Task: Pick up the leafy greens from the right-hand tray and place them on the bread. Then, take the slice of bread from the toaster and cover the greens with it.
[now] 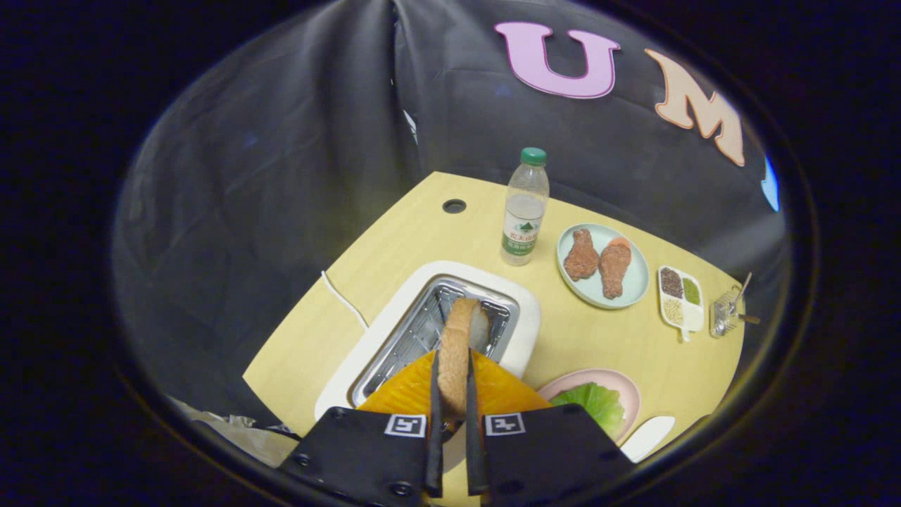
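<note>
My gripper (451,405) is shut on a slice of bread (459,352), held on edge between the two fingers and lifted above the white toaster (394,331), whose metal slot lies open below it. Just to the right of the fingers sits a pink plate (626,391) with the leafy greens (595,405) lying on it; whatever is under the greens is hidden.
A water bottle with a green cap (524,208) stands beyond the toaster. A pale green plate with two fried chicken pieces (602,264), a small divided dish (680,297) and a wire holder (725,313) line the right side. A white cable (345,299) trails off the table's left edge.
</note>
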Motion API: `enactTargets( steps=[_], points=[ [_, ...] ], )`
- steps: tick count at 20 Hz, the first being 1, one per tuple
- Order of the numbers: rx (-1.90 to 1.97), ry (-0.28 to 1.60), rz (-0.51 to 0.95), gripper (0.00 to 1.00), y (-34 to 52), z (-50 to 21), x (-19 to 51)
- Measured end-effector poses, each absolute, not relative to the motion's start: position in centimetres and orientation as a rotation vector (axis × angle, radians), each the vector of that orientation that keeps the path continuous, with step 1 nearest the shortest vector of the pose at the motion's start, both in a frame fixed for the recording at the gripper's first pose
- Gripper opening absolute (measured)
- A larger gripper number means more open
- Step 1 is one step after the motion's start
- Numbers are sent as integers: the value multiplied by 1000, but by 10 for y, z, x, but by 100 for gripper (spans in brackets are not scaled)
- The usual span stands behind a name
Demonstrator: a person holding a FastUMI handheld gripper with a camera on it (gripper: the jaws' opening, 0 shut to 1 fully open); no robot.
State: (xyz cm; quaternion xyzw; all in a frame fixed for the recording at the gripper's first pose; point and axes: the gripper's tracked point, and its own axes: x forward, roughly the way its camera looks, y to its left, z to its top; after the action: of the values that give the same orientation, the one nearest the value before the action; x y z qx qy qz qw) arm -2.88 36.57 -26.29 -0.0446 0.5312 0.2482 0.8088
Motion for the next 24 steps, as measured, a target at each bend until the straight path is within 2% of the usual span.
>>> enactTargets(
  steps=[1,2,5,16,24],
  points=[
    [-100,1134,532,16,364,-263,-27],
    [-91,1114,516,16,363,-261,-20],
    [-49,1093,517,7,361,-247,-18],
    [86,939,489,7,307,-168,6],
    [102,976,436,6,246,-200,-7]
  ],
)
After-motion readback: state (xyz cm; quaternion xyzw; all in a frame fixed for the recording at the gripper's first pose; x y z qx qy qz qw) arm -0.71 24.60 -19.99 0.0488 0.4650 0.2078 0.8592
